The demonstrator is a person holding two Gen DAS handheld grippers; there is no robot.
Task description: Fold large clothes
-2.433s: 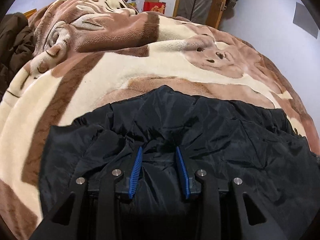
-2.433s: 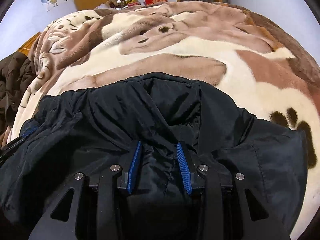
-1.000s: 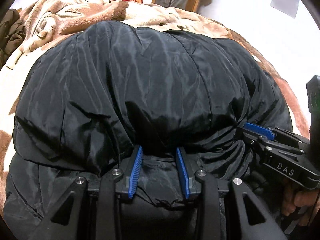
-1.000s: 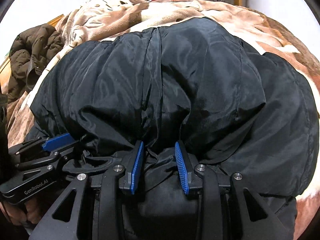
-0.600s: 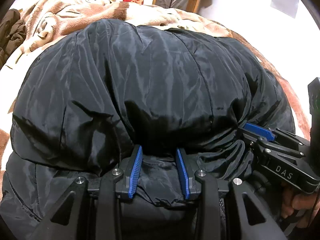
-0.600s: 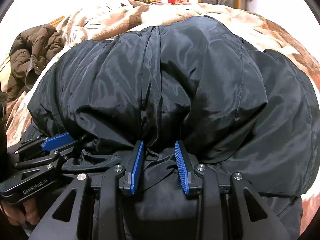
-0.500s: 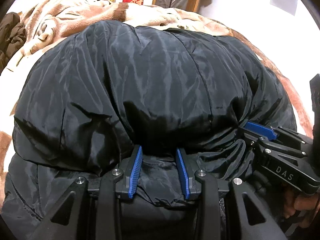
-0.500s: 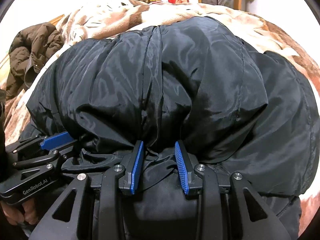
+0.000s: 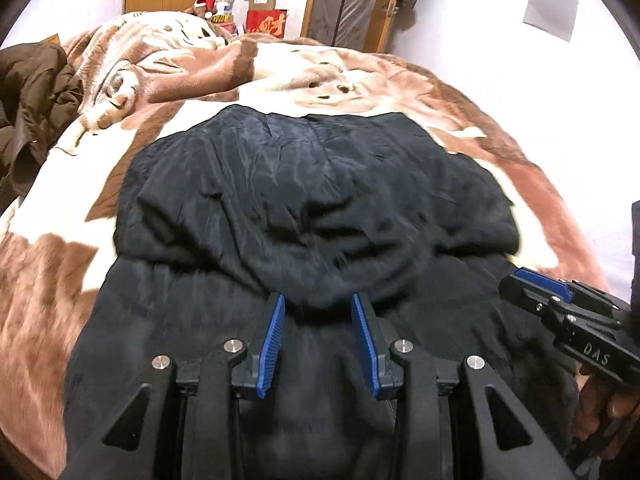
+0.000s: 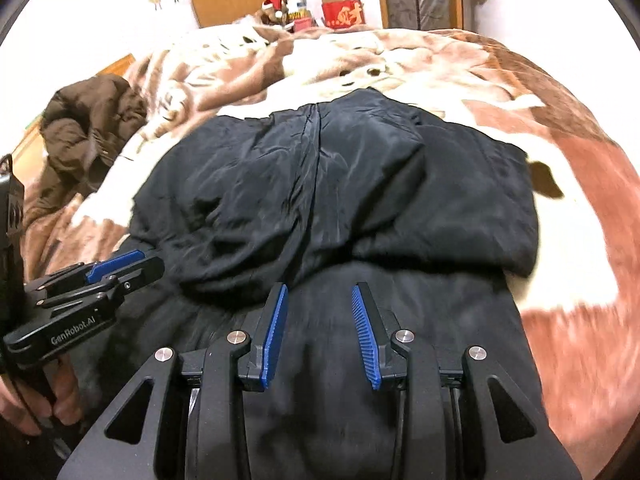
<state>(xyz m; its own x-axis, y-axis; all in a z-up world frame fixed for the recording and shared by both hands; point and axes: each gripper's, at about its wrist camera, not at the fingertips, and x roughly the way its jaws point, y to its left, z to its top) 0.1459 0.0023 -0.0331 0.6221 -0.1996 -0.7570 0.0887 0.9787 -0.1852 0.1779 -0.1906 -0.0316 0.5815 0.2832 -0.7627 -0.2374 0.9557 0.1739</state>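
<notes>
1. The blanket (image 9: 280,64), brown and cream plush, covers the whole bed and runs out past every side of the coat.
2. The coat (image 9: 320,200), black and shiny, lies on the blanket with its far part folded back over the near part. The folded flap forms a rounded hump whose front edge sags just ahead of both grippers. In the right wrist view a seam runs down the middle of the hump.
3. A brown jacket (image 10: 88,128) sits bunched at the left edge of the bed, well apart from the coat.
4. The left gripper (image 9: 318,308) hangs over the near half of the coat, its blue pads partly apart. Nothing is pinched between them. The flap's edge may brush the tips, though blur makes that hard to judge.
5. The right gripper (image 10: 319,296) is likewise over the near half with its jaws partly apart, having just been opening. Only flat cloth lies below the gap, and the pads grip nothing.
6. Each gripper shows at the edge of the other's view, beside the coat, held by a hand (image 10: 24,396).
7. Red boxes (image 10: 344,12) stand by the far wall.
</notes>
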